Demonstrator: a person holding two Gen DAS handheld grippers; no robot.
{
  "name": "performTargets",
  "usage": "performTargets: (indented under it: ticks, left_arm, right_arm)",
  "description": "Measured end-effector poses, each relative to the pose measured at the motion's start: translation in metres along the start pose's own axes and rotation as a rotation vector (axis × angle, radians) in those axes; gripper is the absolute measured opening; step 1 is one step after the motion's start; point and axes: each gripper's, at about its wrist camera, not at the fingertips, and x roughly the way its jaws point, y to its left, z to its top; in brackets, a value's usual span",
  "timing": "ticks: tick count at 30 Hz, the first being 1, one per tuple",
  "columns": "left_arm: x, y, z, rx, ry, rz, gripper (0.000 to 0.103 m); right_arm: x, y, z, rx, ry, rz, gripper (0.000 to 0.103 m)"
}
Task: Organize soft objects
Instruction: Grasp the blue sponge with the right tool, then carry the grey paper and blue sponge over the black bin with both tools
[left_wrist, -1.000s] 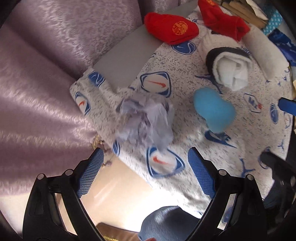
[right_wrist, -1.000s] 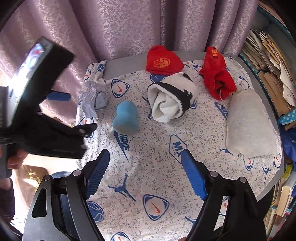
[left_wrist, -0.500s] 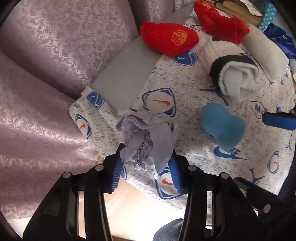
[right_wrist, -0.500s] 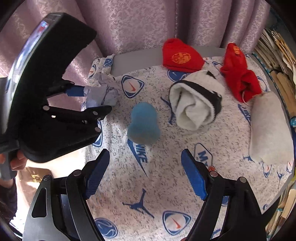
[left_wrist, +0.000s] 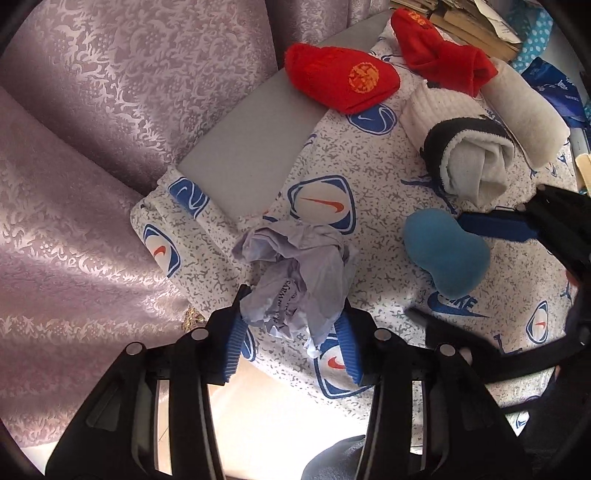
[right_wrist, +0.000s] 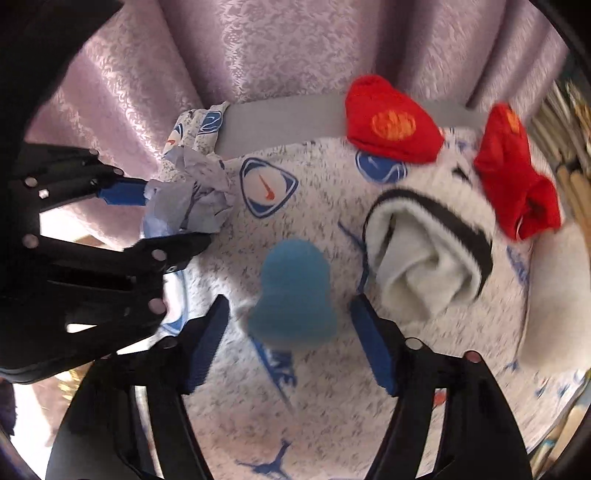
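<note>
Left wrist view: my left claw (left_wrist: 291, 332) has clamped the crumpled paper wad (left_wrist: 295, 277) at the surface's (left_wrist: 369, 206) corner. Right claw (right_wrist: 288, 332) has just been closing around the blue sponge (right_wrist: 291, 291), pads not touching yet. Next I'd squeeze, then lift both.

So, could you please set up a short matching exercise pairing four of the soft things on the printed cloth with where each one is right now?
Things:
1. crumpled paper wad
2. blue sponge
3. black-trimmed white roll
4. red pouch with orange emblem

Places:
A. at the grey strip by the curtain
B. clamped in the left gripper
C. just beyond the sponge
D. between the right gripper's open jaws

Pairs: 1-B, 2-D, 3-C, 4-A
</note>
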Motion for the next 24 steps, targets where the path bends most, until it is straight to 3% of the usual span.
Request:
performTargets:
  ticks: [3, 11, 18, 24]
  left_arm:
    - [0.003, 0.005, 0.0, 0.0, -0.002, -0.009, 0.043]
    - [-0.007, 0.005, -0.002, -0.003, -0.015, 0.013, 0.042]
    - [-0.033, -0.018, -0.001, 0.027, -0.026, 0.04, 0.043]
    - [-0.049, -0.06, 0.003, 0.089, -0.051, 0.042, 0.043]
  right_arm:
    - [-0.001, 0.001, 0.004, -0.041, -0.012, -0.008, 0.036]
    - [-0.023, -0.022, -0.007, 0.053, 0.028, 0.136, 0.035]
    - [-0.049, -0.031, -0.02, 0.027, 0.045, 0.103, 0.036]
    - [-0.075, -0.06, -0.046, 0.035, 0.031, 0.075, 0.036]
